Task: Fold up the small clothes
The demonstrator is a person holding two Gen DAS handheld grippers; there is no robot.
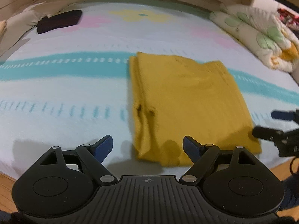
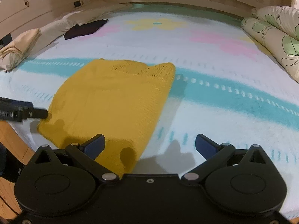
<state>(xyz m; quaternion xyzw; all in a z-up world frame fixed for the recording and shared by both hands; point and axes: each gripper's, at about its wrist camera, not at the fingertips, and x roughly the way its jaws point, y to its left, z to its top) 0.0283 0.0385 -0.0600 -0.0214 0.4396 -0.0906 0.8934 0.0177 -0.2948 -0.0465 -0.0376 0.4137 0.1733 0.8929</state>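
I am holding my left gripper point(image 1: 147, 147) wide apart and empty over the near edge of the folded mustard garment point(image 1: 186, 100). My right gripper point(image 2: 149, 146) is also gaping wide, gripping nothing, hovering near the garment's right corner on the bed cover point(image 2: 224, 59).

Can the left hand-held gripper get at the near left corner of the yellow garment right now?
Probably yes. The left hand-held gripper is open and empty just short of the yellow garment, with only bare bedspread between. The right hand-held gripper sits off to the other side.

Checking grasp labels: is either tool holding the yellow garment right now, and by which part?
Nothing is held. The left tool and right tool are both open, and the yellow garment lies folded on the bed.
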